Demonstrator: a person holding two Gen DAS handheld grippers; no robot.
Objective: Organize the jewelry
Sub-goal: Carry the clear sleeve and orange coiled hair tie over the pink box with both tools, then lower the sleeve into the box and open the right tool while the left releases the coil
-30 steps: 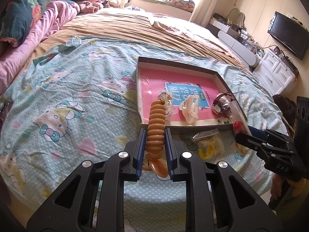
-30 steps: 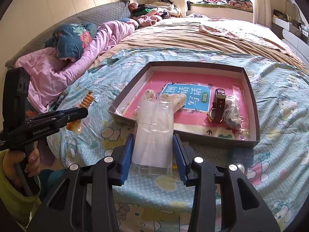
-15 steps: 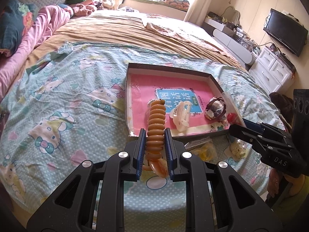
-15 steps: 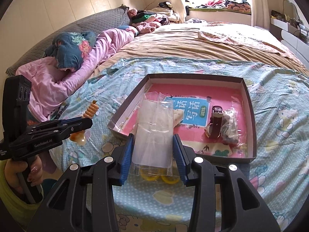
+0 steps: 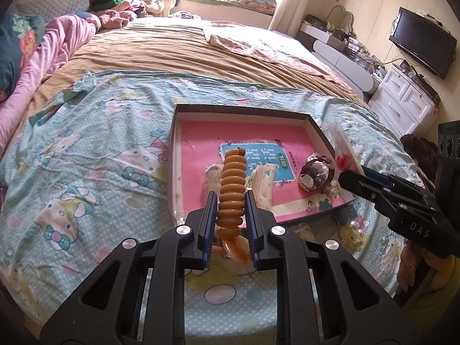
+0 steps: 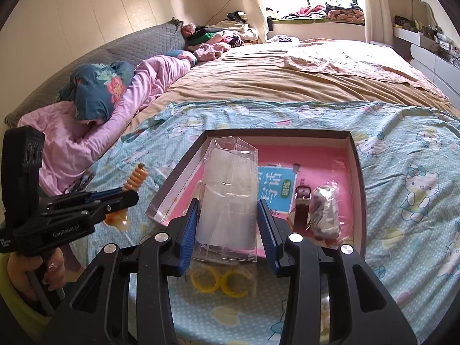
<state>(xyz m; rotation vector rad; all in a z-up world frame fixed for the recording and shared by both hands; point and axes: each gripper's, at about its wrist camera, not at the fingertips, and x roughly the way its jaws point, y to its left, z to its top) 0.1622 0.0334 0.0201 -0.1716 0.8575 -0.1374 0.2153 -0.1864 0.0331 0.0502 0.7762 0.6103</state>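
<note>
black left gripper marked "GenRobot.AI", right gripper "DAS"

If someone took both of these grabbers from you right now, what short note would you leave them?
Left gripper: shut on the orange coil bracelet, held above the bed.
Right gripper: shut on an empty clear plastic bag, mouth pointing away.
Tray on the bedspread already holds a watch and other bagged pieces.
Yellow rings lie in a bag on the bedspread in front of the tray.
Left, likely: put the bracelet into the bag, lay it in the tray, then the rings.
</note>
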